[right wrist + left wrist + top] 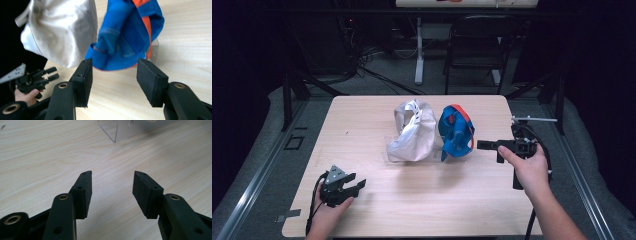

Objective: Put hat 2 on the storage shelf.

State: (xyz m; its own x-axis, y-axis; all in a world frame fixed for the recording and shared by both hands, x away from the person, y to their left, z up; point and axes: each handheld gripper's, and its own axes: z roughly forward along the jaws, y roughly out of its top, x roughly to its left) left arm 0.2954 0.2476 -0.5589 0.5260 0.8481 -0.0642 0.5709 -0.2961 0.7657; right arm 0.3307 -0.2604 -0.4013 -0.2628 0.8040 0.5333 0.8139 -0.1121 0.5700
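A white cap (412,131) and a blue cap with orange trim (456,131) rest side by side on a clear stand (388,150) in the middle of the wooden table (377,210). My right gripper (478,145) points left at the blue cap, a short way from it. Its jaws stand open (115,62), with the blue cap's brim (125,37) just beyond the tips and the white cap (60,30) to its left. Low over the near left of the table, my left gripper (358,181) is open (113,173) with bare wood between its pads.
A corner of the clear stand (112,130) lies ahead of the left gripper. A black folding chair (477,45) and a white table leg (419,55) stand on the floor beyond the table. Cables (362,65) trail across the floor at the back.
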